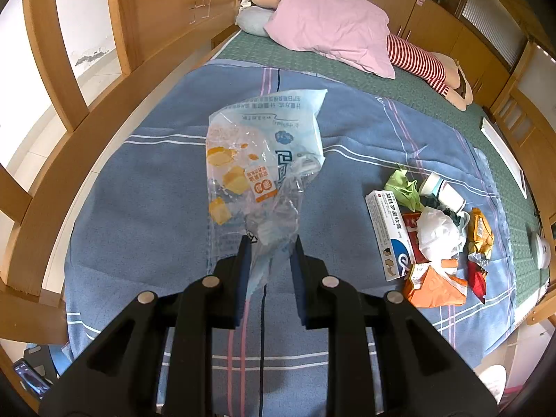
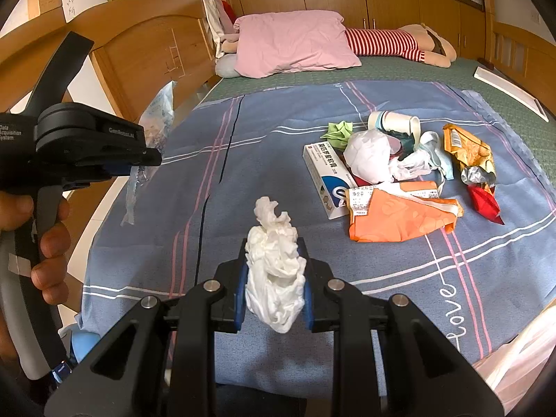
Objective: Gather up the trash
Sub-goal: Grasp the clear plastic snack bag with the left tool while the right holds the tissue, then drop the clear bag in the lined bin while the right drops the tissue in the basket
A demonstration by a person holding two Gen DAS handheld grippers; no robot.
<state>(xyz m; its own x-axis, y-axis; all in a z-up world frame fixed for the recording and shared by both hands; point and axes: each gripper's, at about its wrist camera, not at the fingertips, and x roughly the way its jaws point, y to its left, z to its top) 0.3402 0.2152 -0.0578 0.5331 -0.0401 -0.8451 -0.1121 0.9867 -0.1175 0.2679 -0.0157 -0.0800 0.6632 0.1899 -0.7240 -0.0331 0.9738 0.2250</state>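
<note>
Left fingers: closed on the crumpled lower end of a clear plastic snack bag (image 1: 259, 160); the left gripper (image 1: 270, 243) holds it above the bed, and the bag stands away from the fingertips toward 12 o'clock in the left wrist view.
Right fingers: clamped on a wad of white tissue (image 2: 274, 267); the right gripper (image 2: 274, 260) holds it clear of the bed, with the wad sticking out past both ends of the fingers.
Hand: the person's left hand (image 2: 48, 239) wraps the left gripper's handle at 9 o'clock in the right wrist view; the clear bag hangs from that gripper's tip.
Trash pile: lies on the blue checked sheet (image 2: 243, 180), at 3 o'clock of the held bag and at 1 o'clock of the held tissue, well apart from both.
Pile contents: a white ointment box (image 2: 325, 177), an orange wrapper (image 2: 399, 219), a crumpled white bag (image 2: 368, 156), a green paper scrap (image 2: 338, 130), a tipped paper cup (image 2: 392, 121), a yellow snack wrapper (image 2: 467, 149) and a red wrapper (image 2: 483, 198).
Bed: a pink pillow (image 2: 295, 48) and a striped plush toy (image 2: 389, 43) lie at 12 o'clock, beyond the sheet.
</note>
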